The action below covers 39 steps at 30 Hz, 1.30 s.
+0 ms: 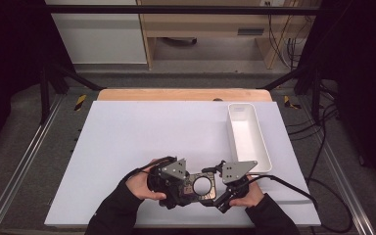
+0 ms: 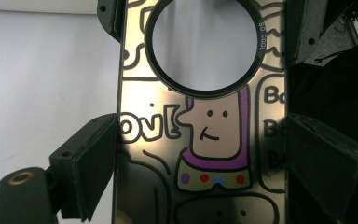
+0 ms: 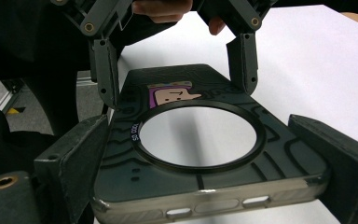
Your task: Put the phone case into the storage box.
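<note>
Right now both grippers hold a phone case point(image 1: 201, 186) between them, just above the table's point(image 1: 127, 147) near edge. Left gripper point(image 1: 176, 188) clamps its sides; right gripper point(image 1: 225, 193) clamps the other end. An empty white tray point(image 1: 262, 147) sits along the right edge.

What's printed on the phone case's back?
Black-outlined cartoon doodles on the phone case, one purple-framed face; clearest in left gripper view.
</note>
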### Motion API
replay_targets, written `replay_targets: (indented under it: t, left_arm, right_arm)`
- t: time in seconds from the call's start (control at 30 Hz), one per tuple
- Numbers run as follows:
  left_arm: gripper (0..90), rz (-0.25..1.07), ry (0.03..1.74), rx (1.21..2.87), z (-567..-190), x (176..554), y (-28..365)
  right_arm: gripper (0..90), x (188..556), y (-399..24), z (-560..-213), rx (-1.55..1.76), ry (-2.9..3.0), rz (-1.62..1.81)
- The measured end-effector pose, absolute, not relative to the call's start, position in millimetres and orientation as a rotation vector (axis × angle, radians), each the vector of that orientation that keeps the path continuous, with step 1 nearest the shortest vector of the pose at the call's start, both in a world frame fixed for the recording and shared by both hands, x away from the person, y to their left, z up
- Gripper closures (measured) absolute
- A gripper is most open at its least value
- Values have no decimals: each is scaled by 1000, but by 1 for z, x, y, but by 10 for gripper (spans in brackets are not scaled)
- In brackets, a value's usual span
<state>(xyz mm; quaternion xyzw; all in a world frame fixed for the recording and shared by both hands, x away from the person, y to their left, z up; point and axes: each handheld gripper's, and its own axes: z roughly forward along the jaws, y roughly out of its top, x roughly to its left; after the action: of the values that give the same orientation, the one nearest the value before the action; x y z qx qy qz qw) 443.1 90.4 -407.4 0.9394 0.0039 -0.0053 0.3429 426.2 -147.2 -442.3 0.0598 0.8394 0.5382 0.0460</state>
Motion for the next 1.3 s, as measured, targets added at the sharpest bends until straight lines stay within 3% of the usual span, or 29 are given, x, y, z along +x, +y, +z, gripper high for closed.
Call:
replay_targets:
  t: [1.3]
  left_arm:
    - [43,83,60,2398,-408,439,104]
  right_arm:
    - [123,426,-149,-441,217,2600,1611]
